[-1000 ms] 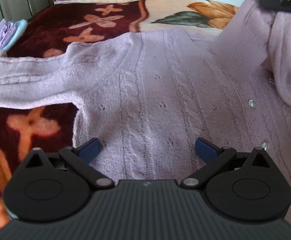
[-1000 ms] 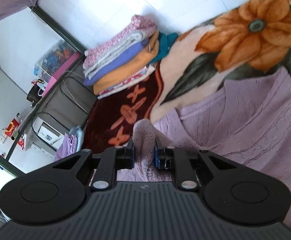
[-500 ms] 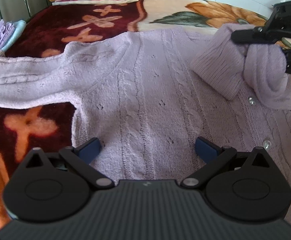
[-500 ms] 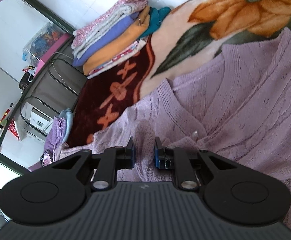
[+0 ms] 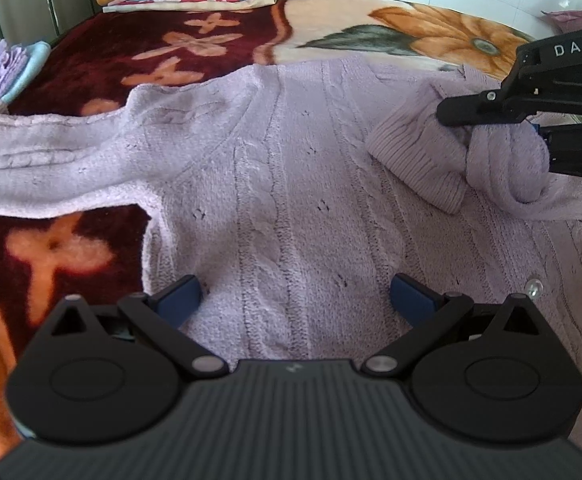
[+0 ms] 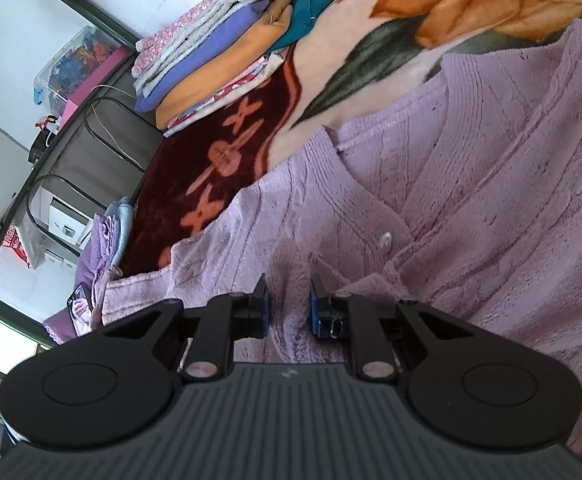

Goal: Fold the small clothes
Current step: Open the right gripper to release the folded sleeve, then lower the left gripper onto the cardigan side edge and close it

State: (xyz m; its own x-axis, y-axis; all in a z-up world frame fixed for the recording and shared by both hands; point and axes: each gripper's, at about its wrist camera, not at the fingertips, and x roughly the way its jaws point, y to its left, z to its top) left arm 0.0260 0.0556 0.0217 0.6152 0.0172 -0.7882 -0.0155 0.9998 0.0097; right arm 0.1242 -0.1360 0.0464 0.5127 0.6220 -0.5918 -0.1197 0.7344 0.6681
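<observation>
While the fold is in progress, the following is recorded.

Garment: a lilac knitted cardigan (image 5: 291, 184) is laid face up, buttoned, across the middle of a flowered blanket (image 5: 195, 44) on the bed.

Right sleeve: it is bunched and doubled over the chest near the button line, cuff (image 5: 415, 164) forward. A second ago it was held high above the body; it is now seen lowered almost onto the front panel.

Left sleeve: it is spread flat toward the left edge of the blanket (image 5: 43, 160), not yet folded.

Right gripper: the right gripper (image 6: 289, 308) is clenched on the bunched sleeve, cloth being pinched between the blue pads. Its opening is unchanged over the last second.

Left gripper: the left gripper (image 5: 297, 300) is held spread wide over the lower body of the cardigan, with nothing grasped. No shift from the earlier views is noted.

Meaning for the task: the first sleeve fold is judged nearly laid. A release is called for next, then the same fold on the spread sleeve.

Risk: the bunched knit may be left as a lump unless it is smoothed after release.

Surroundings: a stack of folded clothes (image 6: 219, 60) is seen at the far corner of the bed.
</observation>
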